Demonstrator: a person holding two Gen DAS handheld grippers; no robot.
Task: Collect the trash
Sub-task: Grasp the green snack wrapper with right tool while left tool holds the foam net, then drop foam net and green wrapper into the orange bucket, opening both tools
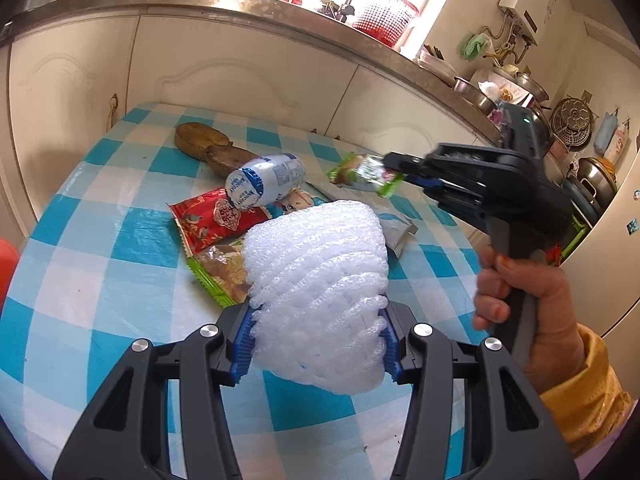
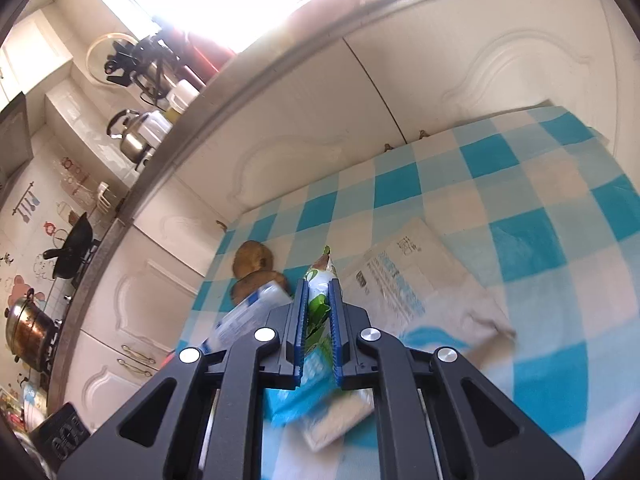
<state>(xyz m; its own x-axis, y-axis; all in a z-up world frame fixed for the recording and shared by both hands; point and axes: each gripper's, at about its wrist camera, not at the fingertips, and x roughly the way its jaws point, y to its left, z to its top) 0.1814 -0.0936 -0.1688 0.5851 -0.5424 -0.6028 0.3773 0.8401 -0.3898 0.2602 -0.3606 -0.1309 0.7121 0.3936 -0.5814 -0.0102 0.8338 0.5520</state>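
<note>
While you hold both tools over the table, its blue-and-white checked cloth fills most of each view, with the cream cabinet doors just behind it. Biggest of the trash is the white foam net, which your left gripper has clamped between its blue pads, the jaws spread fairly wide around its bulk and the net raised above the cloth. Your right gripper is nearly closed, its pads pinching a green snack wrapper that stands on edge between them and pokes out past the tips; from the left wrist view that wrapper hangs clear of the table at the tip of the right gripper, with your right hand on the handle. Lying flat on the cloth, a pale printed bag sits just right of the right tool. A red wrapper lies flat near the middle, and a green-edged packet lies just beside it, partly hidden behind the foam net. A white-and-blue bottle lies on its side, its cap end over the red wrapper. Two brown round pieces sit touching each other at the far side, near the cabinets.
</note>
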